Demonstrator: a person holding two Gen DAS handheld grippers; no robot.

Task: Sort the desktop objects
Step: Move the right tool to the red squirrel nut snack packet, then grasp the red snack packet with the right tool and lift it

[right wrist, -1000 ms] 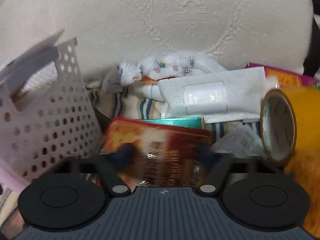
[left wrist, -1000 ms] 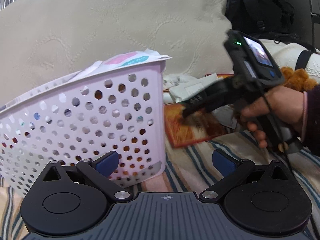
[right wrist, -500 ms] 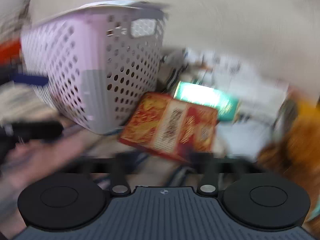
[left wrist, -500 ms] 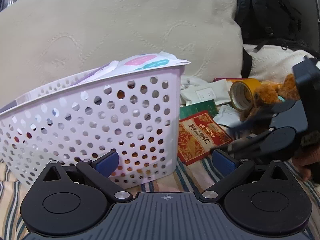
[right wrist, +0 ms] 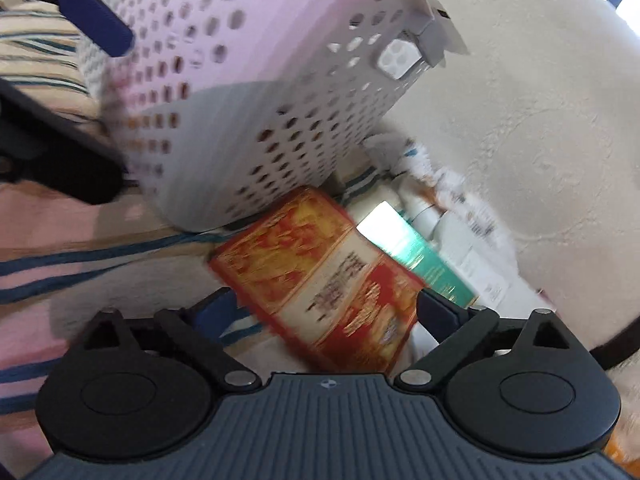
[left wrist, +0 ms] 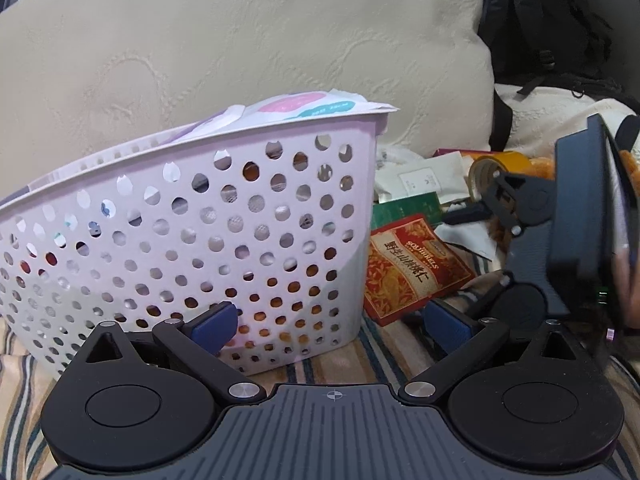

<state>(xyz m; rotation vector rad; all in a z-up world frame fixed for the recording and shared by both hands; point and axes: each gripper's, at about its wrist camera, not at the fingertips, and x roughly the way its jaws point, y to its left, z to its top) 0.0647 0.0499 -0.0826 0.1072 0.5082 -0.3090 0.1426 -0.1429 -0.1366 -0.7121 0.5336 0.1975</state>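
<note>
A pale lilac perforated basket (left wrist: 240, 220) stands on the striped sheet, with a printed paper pack (left wrist: 312, 108) lying across its rim. To its right lies a red snack packet (left wrist: 408, 264) with a green packet (left wrist: 408, 208) behind it. My left gripper (left wrist: 328, 320) stands open before the basket's lower wall, with nothing between its fingers. My right gripper (right wrist: 326, 308) hovers over the red snack packet (right wrist: 320, 280). Its jaws are opening and its pads are clear of the packet. In this view the basket (right wrist: 260, 100) appears tilted at upper left.
A yellow tape roll (left wrist: 492, 164), white sachets (left wrist: 424, 178) and an orange plush toy (left wrist: 540, 166) lie in a pile at the right. A large cream pillow (left wrist: 240, 40) closes off the back. The right gripper's body (left wrist: 568, 220) fills the right side. A dark backpack (left wrist: 552, 20) sits behind.
The right gripper has pulled back from the red packet toward the right, rolled, and spread its jaws wide. The packet now lies flat beside the basket. The left gripper has hardly moved.
</note>
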